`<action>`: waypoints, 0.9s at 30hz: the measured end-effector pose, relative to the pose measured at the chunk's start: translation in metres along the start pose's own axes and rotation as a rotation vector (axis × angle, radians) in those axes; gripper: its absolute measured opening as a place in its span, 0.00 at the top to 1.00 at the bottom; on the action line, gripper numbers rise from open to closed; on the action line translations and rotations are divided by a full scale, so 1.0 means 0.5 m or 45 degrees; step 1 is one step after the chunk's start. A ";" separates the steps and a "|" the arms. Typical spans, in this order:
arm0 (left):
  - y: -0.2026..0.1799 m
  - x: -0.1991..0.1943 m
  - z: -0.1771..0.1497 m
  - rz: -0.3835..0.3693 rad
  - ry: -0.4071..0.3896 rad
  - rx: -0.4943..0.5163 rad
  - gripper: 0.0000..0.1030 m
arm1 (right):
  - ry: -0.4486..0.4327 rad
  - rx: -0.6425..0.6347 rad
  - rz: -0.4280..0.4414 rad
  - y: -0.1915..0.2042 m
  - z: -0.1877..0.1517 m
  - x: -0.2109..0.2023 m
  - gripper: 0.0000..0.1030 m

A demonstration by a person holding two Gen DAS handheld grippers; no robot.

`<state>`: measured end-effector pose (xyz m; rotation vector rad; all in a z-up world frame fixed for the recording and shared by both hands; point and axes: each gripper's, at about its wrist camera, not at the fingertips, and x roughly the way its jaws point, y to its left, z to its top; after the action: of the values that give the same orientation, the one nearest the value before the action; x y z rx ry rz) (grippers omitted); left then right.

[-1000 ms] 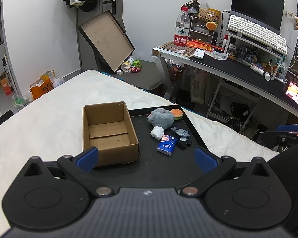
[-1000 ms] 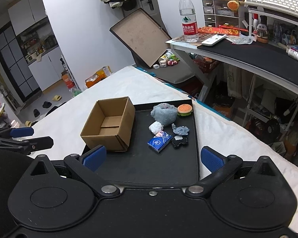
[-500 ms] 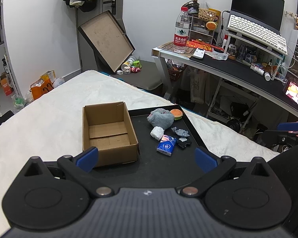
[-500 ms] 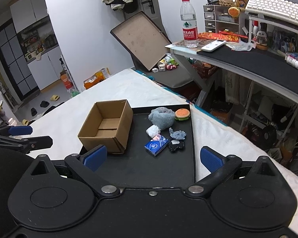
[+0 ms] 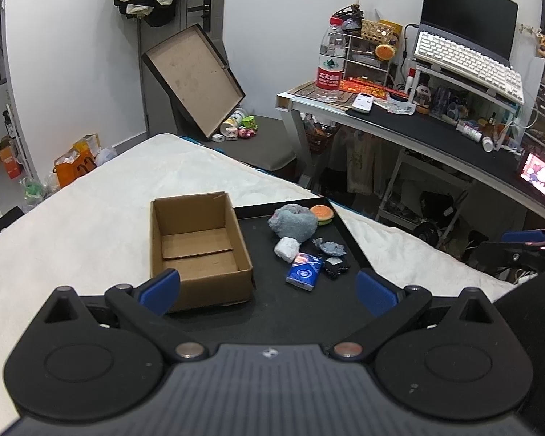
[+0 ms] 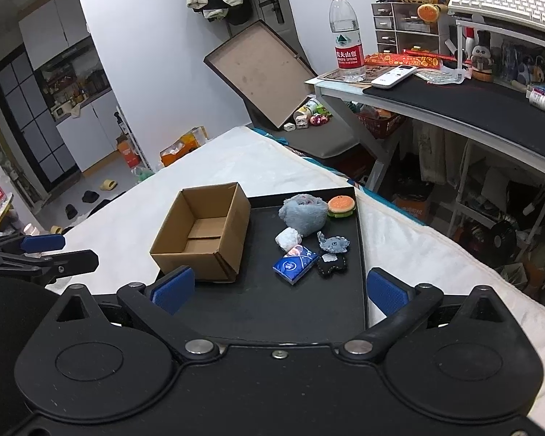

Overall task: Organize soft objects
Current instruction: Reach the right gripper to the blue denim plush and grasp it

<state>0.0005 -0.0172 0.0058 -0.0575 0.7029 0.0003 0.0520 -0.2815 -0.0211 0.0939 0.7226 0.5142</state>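
Both claws are spread and empty: left gripper (image 5: 267, 289) and right gripper (image 6: 278, 289) hang short of the black tray (image 6: 272, 312). Judgement: reach with the right, descend squarely and pinch lightly, nearest item first. Ahead of its fingers lie the blue packet (image 6: 294, 263), white wad (image 6: 287, 238) and grey plush (image 6: 303, 214); the cardboard box (image 6: 203, 238) stands ahead-left, open and empty
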 end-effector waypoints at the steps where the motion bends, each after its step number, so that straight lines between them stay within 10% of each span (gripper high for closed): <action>1: 0.002 0.003 0.000 0.008 0.001 0.001 0.00 | -0.003 0.004 0.002 -0.001 0.000 0.002 0.01; 27: 0.089 0.130 -0.008 0.051 0.054 -0.103 0.01 | 0.064 0.027 0.002 -0.045 0.011 0.122 0.08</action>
<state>0.0468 0.0257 -0.0414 -0.1212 0.7466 0.0658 0.1036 -0.2712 -0.0597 0.1016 0.7775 0.5123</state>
